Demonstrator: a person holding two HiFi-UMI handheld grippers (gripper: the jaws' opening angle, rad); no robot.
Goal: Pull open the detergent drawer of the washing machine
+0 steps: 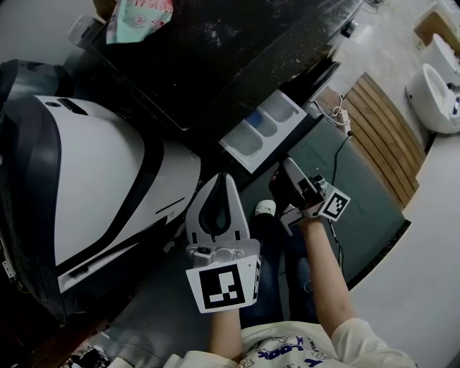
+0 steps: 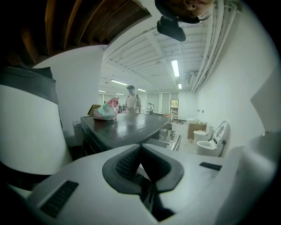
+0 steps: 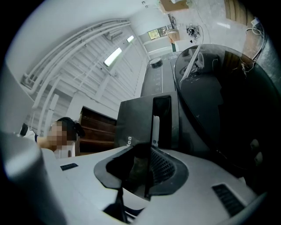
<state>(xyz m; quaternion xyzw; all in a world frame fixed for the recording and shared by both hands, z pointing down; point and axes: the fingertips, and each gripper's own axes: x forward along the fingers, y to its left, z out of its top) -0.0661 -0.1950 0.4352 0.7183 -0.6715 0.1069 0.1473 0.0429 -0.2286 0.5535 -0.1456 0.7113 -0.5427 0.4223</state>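
1. Pulling the drawer (image 1: 259,133) out of the washer (image 1: 237,57) with the right gripper (image 1: 284,176), which is clenched on the dark front panel (image 3: 136,123). Grip lies just right of centre in the head view, with the panel edge between the pads in the right gripper view.
2. Judging by the length of tray showing at centre frame, mostly done. Several compartments already out past the washer's face, slanting from centre frame up and to the right under the dark top.
3. Left to do, at a guess: maybe a last short pull to the stop, then letting go. Cannot tell whether any tray remains inside the washer.
4. Holding the left gripper (image 1: 224,180) out of the work. Closed on nothing, tips together, at lower centre of the head view, near the drawer but apart from it.
5. Looking into the drawer: white compartments (image 1: 248,140) side by side, one with a blue insert (image 1: 256,118) toward the washer end. No powder or liquid visible in any of them, though too small and dim to be sure.
6. Noting one other container: a printed bag (image 1: 140,18) on the washer top at upper left, contents not visible.
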